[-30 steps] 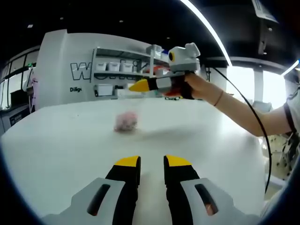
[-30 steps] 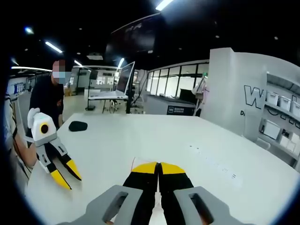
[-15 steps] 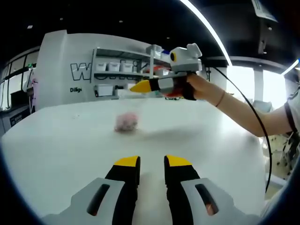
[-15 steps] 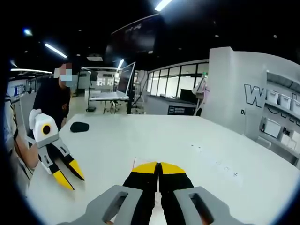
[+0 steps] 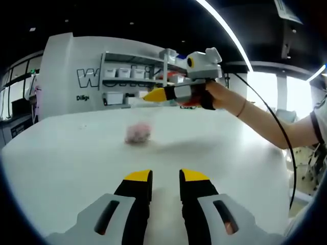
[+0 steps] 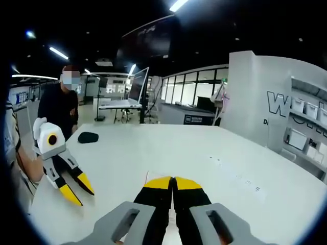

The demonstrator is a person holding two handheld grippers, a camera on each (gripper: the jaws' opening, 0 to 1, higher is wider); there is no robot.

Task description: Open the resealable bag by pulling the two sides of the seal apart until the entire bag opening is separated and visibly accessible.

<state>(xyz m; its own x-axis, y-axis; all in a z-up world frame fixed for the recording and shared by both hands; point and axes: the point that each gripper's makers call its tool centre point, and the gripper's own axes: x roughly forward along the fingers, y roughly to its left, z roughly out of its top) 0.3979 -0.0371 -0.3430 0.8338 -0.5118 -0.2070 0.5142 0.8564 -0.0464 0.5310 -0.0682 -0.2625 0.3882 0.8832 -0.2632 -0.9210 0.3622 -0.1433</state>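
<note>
A small clear bag with pink contents (image 5: 138,132) lies blurred on the white table (image 5: 66,153), well beyond my left gripper (image 5: 166,177). That gripper's yellow-tipped jaws stand apart with nothing between them. My right gripper (image 5: 148,95) hangs in the air above and behind the bag, held by a hand (image 5: 217,94), with its tips together. In the right gripper view my right gripper (image 6: 172,181) is shut, and I see nothing clamped in it. The left gripper (image 6: 79,194) shows at the left there, jaws spread, over the table (image 6: 153,148).
A shelf with white bins (image 5: 122,74) stands against the back wall. A black cable (image 5: 278,132) trails from the right gripper along the person's arm. A small black object (image 6: 88,137) lies at the table's far side, and a person (image 6: 59,104) stands behind it.
The right gripper has drifted slightly right in the left gripper view. The left gripper sits a little further right in the right gripper view. The bag has not moved.
</note>
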